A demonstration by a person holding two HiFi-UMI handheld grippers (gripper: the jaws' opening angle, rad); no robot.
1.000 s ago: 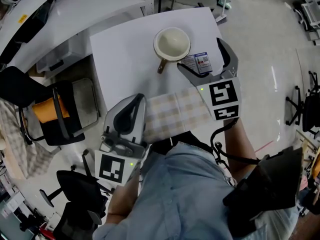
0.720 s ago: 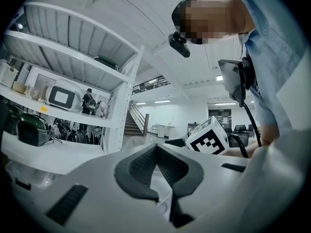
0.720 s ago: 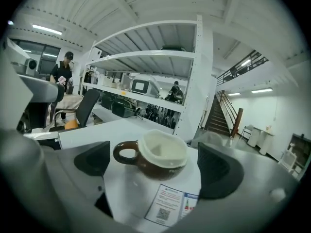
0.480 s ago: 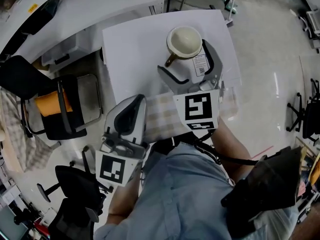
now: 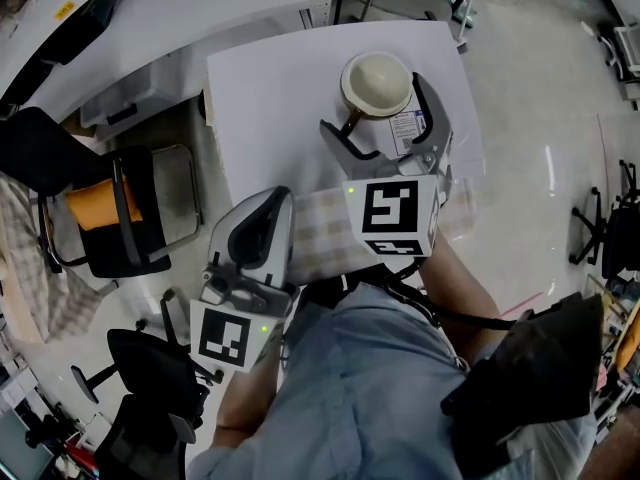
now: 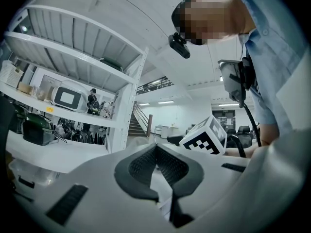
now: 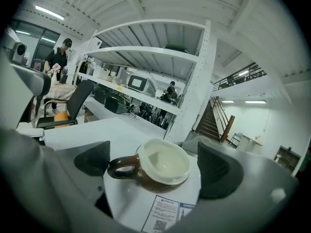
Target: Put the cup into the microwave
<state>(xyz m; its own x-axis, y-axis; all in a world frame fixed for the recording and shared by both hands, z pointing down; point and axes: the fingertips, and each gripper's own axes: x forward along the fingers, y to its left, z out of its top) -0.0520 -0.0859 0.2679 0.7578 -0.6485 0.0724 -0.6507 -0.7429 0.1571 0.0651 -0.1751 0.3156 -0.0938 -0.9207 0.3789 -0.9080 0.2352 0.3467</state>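
Chair: a black office chair point(image 5: 110, 213) with an orange cushion on its seat stands on the floor off the left edge of the table point(image 5: 270, 88).
Rack: in the left gripper view a white rack point(image 6: 121, 96) rises at the left; on one shelf sits a white box-shaped appliance point(image 6: 68, 97) with a dark window. I cannot tell from here whether it is the microwave.
Left gripper: the left gripper point(image 6: 156, 149) is held low by the near left corner of the table, close in front of the person point(image 5: 390, 388). Its dark pads meet at the tips and nothing is between them.
Cloth: a pale checked cloth point(image 5: 322, 236) lies along the near edge of the table, just right of the left gripper and partly under the right one.
Cup: the cup point(image 7: 163, 166) stands upright on the white table top, towards the far right corner. It is brown outside and cream inside, and its handle points to the left in the right gripper view.
Right gripper: the right gripper point(image 5: 372, 106) reaches over the table with its jaws spread wide, one on each side of the cup. A gap shows between each pad and the cup, so it is not gripped.
Label: a printed label point(image 5: 405, 128) is stuck flat on the table top just on the near side of the cup, between the jaws.
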